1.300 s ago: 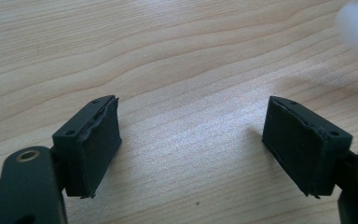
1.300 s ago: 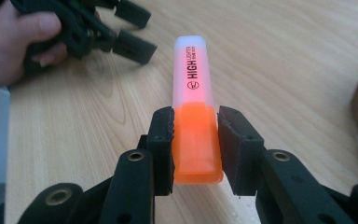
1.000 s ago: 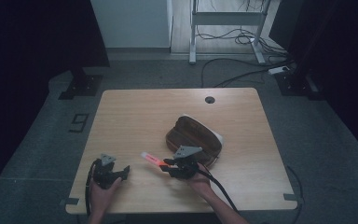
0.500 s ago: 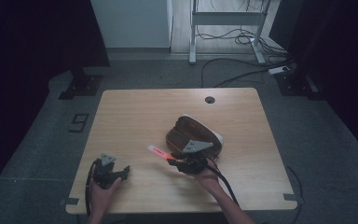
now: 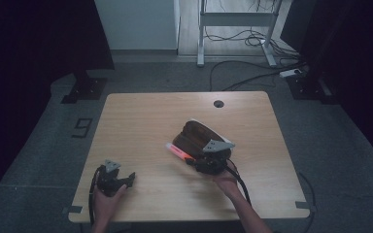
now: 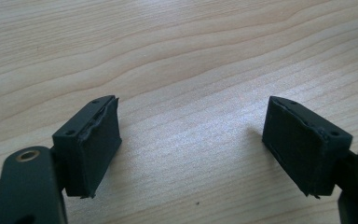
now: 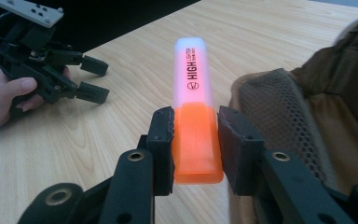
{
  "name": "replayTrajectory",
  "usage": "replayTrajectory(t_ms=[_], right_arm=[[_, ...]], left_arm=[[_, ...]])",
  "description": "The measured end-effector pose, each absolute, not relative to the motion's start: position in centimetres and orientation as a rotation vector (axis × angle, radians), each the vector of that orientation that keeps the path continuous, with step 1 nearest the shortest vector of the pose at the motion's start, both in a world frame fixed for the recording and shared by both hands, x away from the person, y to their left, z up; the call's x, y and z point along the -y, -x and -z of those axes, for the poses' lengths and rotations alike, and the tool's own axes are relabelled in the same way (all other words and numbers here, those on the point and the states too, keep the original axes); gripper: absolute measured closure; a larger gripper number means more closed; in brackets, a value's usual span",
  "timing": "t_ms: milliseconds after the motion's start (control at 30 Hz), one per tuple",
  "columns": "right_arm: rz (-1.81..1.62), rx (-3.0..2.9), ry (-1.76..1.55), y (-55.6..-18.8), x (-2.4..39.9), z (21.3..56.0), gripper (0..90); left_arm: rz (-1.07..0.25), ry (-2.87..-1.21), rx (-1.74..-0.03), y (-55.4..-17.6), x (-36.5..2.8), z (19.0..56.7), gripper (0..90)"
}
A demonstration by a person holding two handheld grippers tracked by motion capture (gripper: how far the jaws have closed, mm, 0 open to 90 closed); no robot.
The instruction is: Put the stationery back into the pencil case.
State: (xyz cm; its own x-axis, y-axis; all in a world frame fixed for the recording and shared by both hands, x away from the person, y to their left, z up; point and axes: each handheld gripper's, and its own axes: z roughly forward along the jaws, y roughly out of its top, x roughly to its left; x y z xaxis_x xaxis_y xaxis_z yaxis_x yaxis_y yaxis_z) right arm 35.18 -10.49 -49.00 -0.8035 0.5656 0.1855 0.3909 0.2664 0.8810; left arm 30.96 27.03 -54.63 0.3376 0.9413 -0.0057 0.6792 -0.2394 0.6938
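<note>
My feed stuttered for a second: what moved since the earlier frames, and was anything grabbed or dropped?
The right gripper, clamped on the orange highlighter throughout, carried it to the right, up against the brown pouch. Nothing was grabbed or let go. The left gripper stayed open at the near left of the table; the pouch kept its place.

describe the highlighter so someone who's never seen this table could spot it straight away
Start at the wooden table and find the brown pouch near its middle. Beside the pouch, the right gripper clamps an orange highlighter. It is the one bright, glowing thing among dark objects.
</note>
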Motion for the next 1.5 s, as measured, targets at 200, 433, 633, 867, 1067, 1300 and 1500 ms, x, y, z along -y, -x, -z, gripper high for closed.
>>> replayTrajectory(t_ms=[200, 433, 633, 867, 1067, 1300, 1500], right_arm=[[-1.555, -2.343, -0.918, -35.4, 11.3, 48.9, 65.9], [-1.550, -2.317, -0.946, -35.7, 12.5, 48.7, 65.9], [-1.547, -2.292, -0.967, -35.9, 13.2, 48.6, 65.9], [-1.540, -2.277, -0.992, -36.2, 14.0, 48.7, 65.8], [-1.534, -2.261, -1.010, -36.4, 14.7, 48.7, 65.8], [-1.519, -2.239, -1.020, -36.5, 15.3, 48.6, 65.8], [-1.511, -2.236, -1.035, -36.8, 15.9, 48.8, 65.8]], left_arm=[[-0.563, -2.004, -1.414, -31.0, -27.0, 54.6, 18.9], [-0.563, -2.004, -1.414, -31.0, -27.0, 54.6, 18.9], [-0.563, -2.004, -1.414, -31.0, -27.0, 54.6, 18.9], [-0.563, -2.004, -1.414, -31.0, -27.0, 54.6, 18.9], [-0.564, -2.004, -1.414, -31.0, -27.0, 54.6, 18.9], [-0.563, -2.004, -1.414, -31.0, -27.0, 54.6, 18.9], [-0.564, -2.004, -1.414, -31.0, -27.0, 54.6, 18.9]])
